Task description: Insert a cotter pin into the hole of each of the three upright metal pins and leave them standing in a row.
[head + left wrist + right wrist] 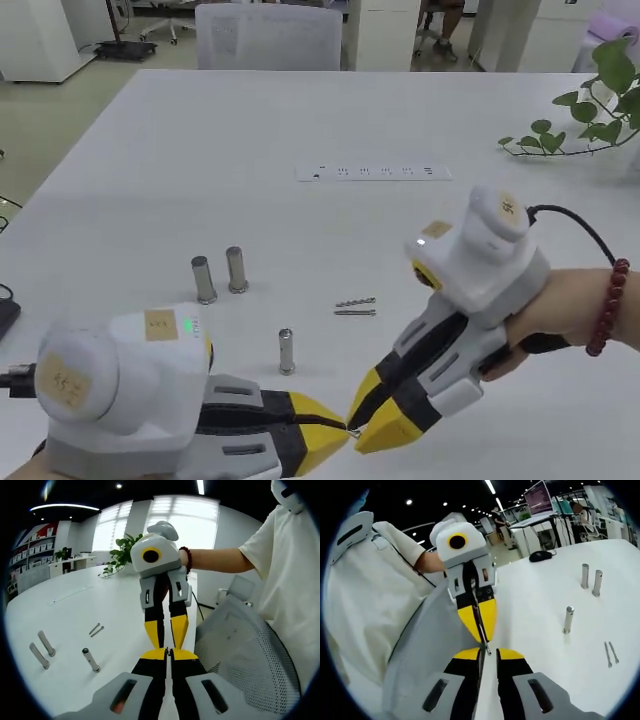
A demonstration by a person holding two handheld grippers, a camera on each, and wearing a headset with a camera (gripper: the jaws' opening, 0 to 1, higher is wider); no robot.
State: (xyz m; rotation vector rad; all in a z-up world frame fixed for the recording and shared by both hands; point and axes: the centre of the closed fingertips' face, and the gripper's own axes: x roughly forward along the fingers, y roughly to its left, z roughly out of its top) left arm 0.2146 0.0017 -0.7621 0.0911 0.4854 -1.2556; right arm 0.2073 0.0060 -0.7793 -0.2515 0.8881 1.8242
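Cotter pin (485, 642) — a thin metal sliver — sits where the two grippers meet tip to tip, low in the head view over the near part of the white table (200, 150). The left gripper (170, 653) has its yellow-tipped jaws pressed together on it. In the right gripper view the pin sticks out of that closed pair, and its free end reaches into the narrow slot between the right gripper (490, 655)'s own jaws. Those jaws stand almost together, but I cannot tell whether they pinch the pin or only bracket it. The left gripper comes in from the lower left. The right slants down from the person's hand (555, 310), which wears a dark red bead bracelet (606, 305) at the wrist.

Just beyond the tips a lone metal pin (286, 352) stands upright on the table. Farther back and to the left, two more metal pins (203, 280) (236, 270) stand upright close beside each other, well apart from the lone one — the three make a triangle rather than a row. To the right of the lone pin, two spare cotter pins (355, 302) (355, 312) lie flat side by side.

Farther out, a white power strip (373, 173) lies across the table. A leafy plant (590, 110) is at the far right, and a grey chair (268, 38) stands at the far edge.
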